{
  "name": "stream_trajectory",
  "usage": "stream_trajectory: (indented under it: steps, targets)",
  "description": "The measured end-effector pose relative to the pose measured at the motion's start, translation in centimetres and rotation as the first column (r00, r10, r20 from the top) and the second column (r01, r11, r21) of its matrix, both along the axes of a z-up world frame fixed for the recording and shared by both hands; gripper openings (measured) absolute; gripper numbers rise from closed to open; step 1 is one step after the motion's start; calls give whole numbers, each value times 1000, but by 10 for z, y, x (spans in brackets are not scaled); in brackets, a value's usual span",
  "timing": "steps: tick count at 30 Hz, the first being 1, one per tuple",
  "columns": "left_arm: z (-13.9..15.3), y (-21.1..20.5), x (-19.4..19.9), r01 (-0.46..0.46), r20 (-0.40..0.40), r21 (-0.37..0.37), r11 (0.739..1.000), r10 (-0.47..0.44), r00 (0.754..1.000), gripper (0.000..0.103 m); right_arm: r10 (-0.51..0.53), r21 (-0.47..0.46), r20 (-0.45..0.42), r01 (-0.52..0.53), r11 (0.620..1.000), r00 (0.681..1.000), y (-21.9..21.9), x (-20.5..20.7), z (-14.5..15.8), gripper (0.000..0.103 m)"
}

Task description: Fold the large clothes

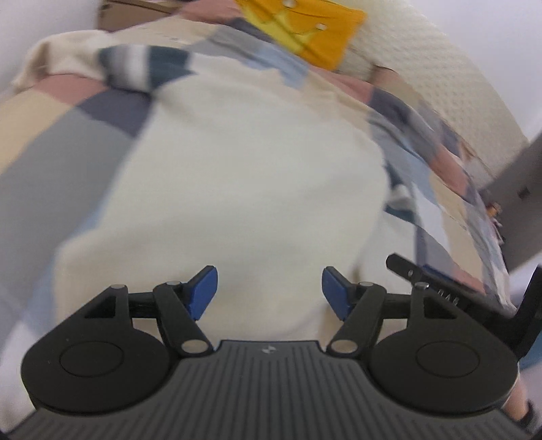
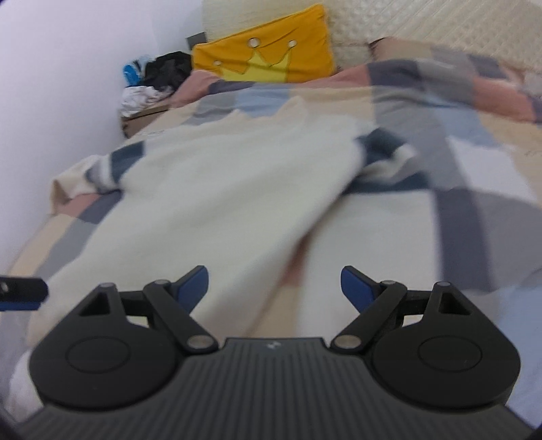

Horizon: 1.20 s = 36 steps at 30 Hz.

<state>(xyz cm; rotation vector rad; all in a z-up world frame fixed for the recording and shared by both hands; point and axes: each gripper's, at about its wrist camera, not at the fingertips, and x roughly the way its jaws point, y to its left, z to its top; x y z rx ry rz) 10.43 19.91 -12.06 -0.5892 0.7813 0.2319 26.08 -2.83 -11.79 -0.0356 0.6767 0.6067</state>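
Observation:
A large cream sweater [image 1: 237,169] [image 2: 220,189] lies spread on a patchwork bedspread [image 1: 50,142] [image 2: 457,220]. One sleeve with dark teal and grey stripes [image 1: 145,66] is folded across the far end; in the right wrist view a striped sleeve [image 2: 382,149] pokes out from under the body's right edge. My left gripper [image 1: 269,287] hovers over the near part of the cream body, open, with nothing between its blue pads. My right gripper [image 2: 274,287] is open over the sweater's near right edge and holds nothing. Both views are motion-blurred.
A yellow cushion with a crown [image 1: 305,27] [image 2: 264,50] leans at the head of the bed beside a cream textured headboard [image 1: 423,67]. A heap of dark and white clothes [image 2: 159,78] sits on a cardboard box [image 2: 142,118] by the wall.

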Motion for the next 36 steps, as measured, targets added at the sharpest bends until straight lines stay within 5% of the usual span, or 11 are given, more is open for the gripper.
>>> stream_trajectory:
  steps: [6, 10, 13, 16, 20, 22, 25, 28, 36]
  targets:
    - [-19, -36, 50, 87, 33, 63, 994, -89, 996, 73, -135, -91, -65, 129, 987, 989, -51, 43, 1, 87]
    - [-43, -44, 63, 155, 52, 203, 967, -168, 984, 73, -237, -52, -196, 231, 972, 952, -86, 77, -26, 86]
    - [-61, -38, 67, 175, 46, 211, 962, -189, 981, 73, -286, -18, -273, 293, 956, 918, -94, 98, -54, 86]
    - [-71, -30, 70, 173, 52, 189, 967, -186, 981, 73, -264, 14, -335, 284, 959, 904, -88, 110, -77, 89]
    - [-79, -22, 74, 159, 66, 132, 978, -169, 983, 73, -188, -36, -254, 185, 982, 949, -64, 111, -79, 87]
    - [-81, -20, 76, 149, 74, 125, 981, -158, 985, 73, -150, 1, -228, 154, 988, 962, -58, 112, -76, 72]
    - [-82, -14, 78, 136, 82, 97, 986, -144, 986, 73, -138, 59, -262, 159, 986, 955, -56, 120, -74, 67]
    - [-82, -11, 77, 128, 86, 93, 987, -136, 987, 73, -134, 20, -284, 145, 989, 949, -49, 121, -79, 67]
    - [-82, -5, 76, 100, 99, 80, 992, -108, 989, 73, 25, 102, -402, 18, 995, 915, -61, 87, -74, 67]
